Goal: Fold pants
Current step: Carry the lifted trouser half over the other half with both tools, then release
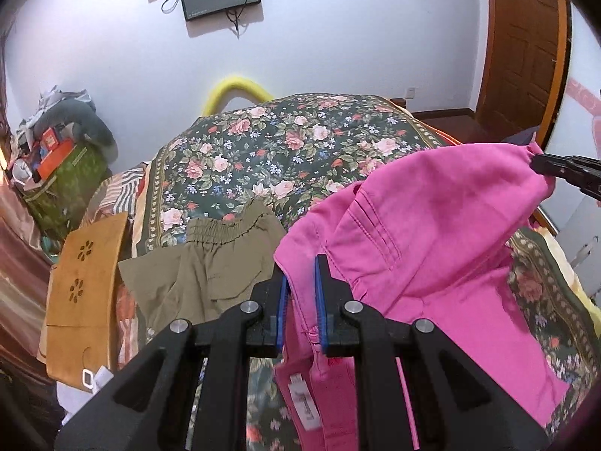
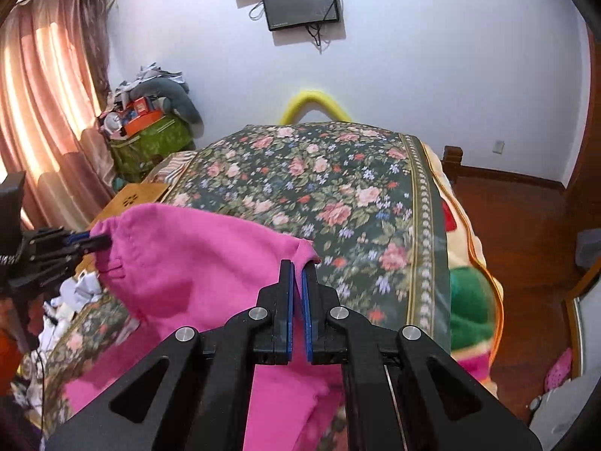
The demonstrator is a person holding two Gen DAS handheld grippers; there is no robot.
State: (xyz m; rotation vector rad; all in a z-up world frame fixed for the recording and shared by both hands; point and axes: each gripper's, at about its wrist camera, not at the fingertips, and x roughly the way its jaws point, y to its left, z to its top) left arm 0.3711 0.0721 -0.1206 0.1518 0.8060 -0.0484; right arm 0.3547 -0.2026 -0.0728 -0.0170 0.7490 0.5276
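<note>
Pink pants (image 1: pixel 432 225) hang stretched between my two grippers above the floral bed. My left gripper (image 1: pixel 302 263) is shut on one end of the waistband; a white label hangs below it. In the left wrist view my right gripper (image 1: pixel 537 163) pinches the other waistband corner at the far right. In the right wrist view my right gripper (image 2: pixel 298 267) is shut on the pink pants (image 2: pixel 188 263), and my left gripper (image 2: pixel 101 241) grips the opposite corner at the left. The legs drape down onto the bed.
Olive green shorts (image 1: pixel 210 263) lie on the floral bedspread (image 1: pixel 281 143) left of the pink pants. A wooden lap table (image 1: pixel 86 293) sits at the bed's left edge. A cluttered green bin (image 2: pixel 150 143) stands by the curtain. White laundry (image 2: pixel 71 297) lies at the left.
</note>
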